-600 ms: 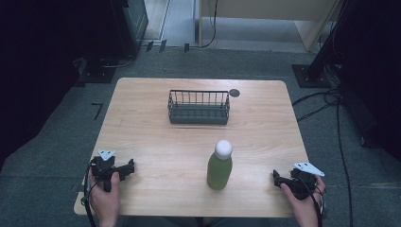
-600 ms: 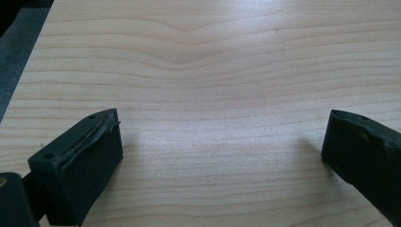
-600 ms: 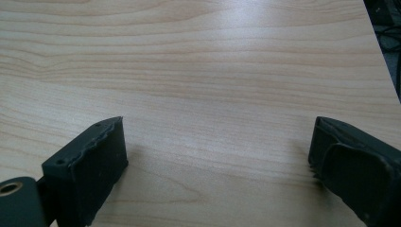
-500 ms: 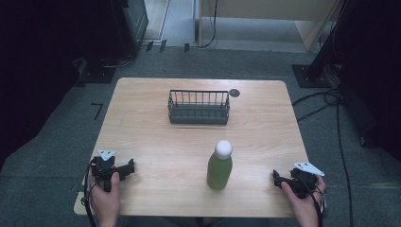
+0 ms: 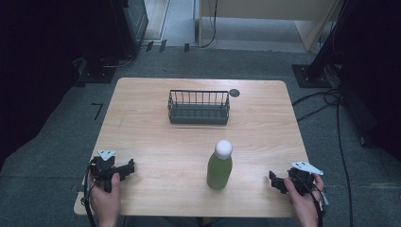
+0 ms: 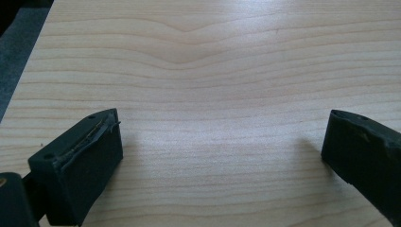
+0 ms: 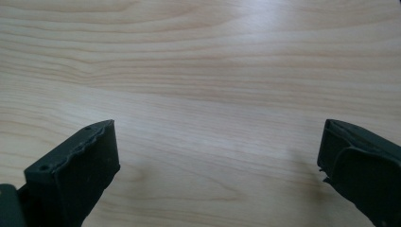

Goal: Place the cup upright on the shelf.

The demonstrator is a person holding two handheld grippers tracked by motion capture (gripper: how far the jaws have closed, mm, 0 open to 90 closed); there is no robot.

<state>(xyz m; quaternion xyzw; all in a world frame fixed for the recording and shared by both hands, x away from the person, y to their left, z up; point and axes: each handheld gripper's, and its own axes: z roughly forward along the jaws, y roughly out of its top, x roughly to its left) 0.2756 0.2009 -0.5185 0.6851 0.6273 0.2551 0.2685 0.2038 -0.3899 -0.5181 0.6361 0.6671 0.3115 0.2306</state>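
Observation:
A green bottle (image 5: 219, 168) with a round white cap stands upright near the table's front edge, a little right of centre. Behind it, toward the far side, sits a dark wire basket (image 5: 199, 108). My left gripper (image 5: 124, 169) rests at the front left corner of the wooden table (image 5: 156, 142), held in a hand. Its jaws stand wide apart over bare wood (image 6: 222, 142). At the front right my right gripper (image 5: 275, 181) is also open, with nothing but wood grain between its fingers (image 7: 75, 175).
A small dark round disc (image 5: 234, 92) lies on the table just right of the basket. Grey carpet surrounds the table, with cables (image 5: 326, 101) and a dark stand base on the right.

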